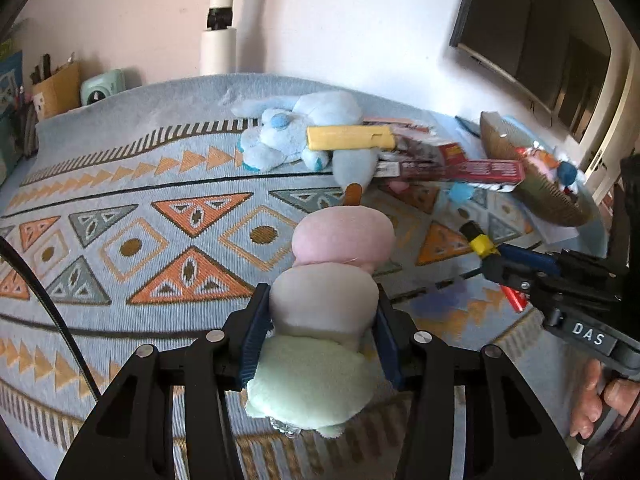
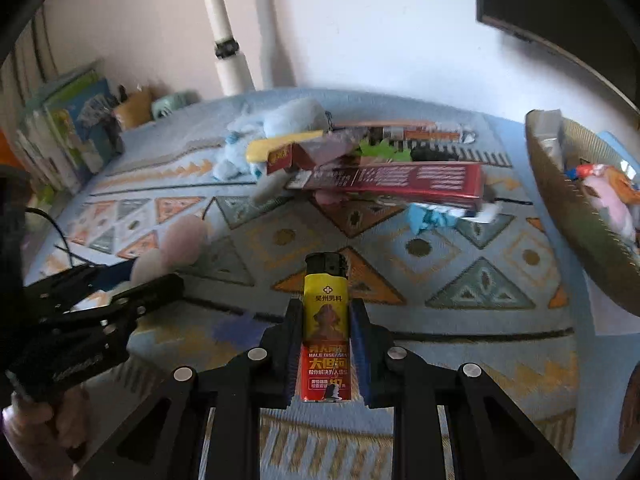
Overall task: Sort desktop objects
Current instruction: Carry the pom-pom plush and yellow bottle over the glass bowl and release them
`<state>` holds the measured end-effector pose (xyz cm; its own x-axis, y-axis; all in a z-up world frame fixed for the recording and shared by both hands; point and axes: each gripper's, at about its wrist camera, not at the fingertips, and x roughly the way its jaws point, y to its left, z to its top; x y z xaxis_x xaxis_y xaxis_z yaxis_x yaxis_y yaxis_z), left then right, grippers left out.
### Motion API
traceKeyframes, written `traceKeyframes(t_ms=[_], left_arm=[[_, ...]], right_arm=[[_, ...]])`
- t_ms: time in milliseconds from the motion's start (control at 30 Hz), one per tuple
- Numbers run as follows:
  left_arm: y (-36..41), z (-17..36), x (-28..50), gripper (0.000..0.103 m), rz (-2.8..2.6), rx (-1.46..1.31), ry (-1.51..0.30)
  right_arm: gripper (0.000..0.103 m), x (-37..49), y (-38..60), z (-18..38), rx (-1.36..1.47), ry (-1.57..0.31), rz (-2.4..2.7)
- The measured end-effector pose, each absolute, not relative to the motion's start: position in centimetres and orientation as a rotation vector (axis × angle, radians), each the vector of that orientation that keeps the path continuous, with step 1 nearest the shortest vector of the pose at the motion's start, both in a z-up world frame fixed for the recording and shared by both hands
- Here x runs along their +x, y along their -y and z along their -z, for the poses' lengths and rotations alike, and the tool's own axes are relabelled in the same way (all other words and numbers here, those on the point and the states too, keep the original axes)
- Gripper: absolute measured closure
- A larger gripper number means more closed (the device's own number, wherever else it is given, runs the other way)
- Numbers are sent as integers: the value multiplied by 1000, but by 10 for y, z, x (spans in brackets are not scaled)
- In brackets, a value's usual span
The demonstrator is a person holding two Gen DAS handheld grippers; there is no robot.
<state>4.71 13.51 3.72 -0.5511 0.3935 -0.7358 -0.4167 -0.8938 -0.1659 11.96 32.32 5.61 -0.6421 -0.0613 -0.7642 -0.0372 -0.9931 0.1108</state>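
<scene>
A plush toy made of pink, grey and pale green balls on a stick sits between the blue pads of my left gripper, which is shut on its grey middle ball. It hangs over the patterned cloth. My right gripper is shut on a yellow and red lighter with a black cap, held upright above the cloth. In the left wrist view the right gripper shows at the right edge with the lighter in it. The right wrist view shows the left gripper and its plush at the left.
A woven basket with several items stands at the right. A pile lies at the back: a blue plush animal, a yellow case and a long red box. Books and a pen holder line the left. A hand grips the right handle.
</scene>
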Motion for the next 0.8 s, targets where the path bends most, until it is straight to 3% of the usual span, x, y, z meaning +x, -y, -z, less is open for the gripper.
traceKeyframes(t_ms=[333,633,800], left_arm=[[-169,-108,67,57,-2433,-959,-66],[-267,-171,48,57,-2290,-787,-129],[-336,-182,24,57,-2159,-778,-131]], right_arm=[[81,172,-377,-106,1096,317,2960],[81,190,-449,-171,870,466,3170],[81,184,-506,-199,821,641,3296]])
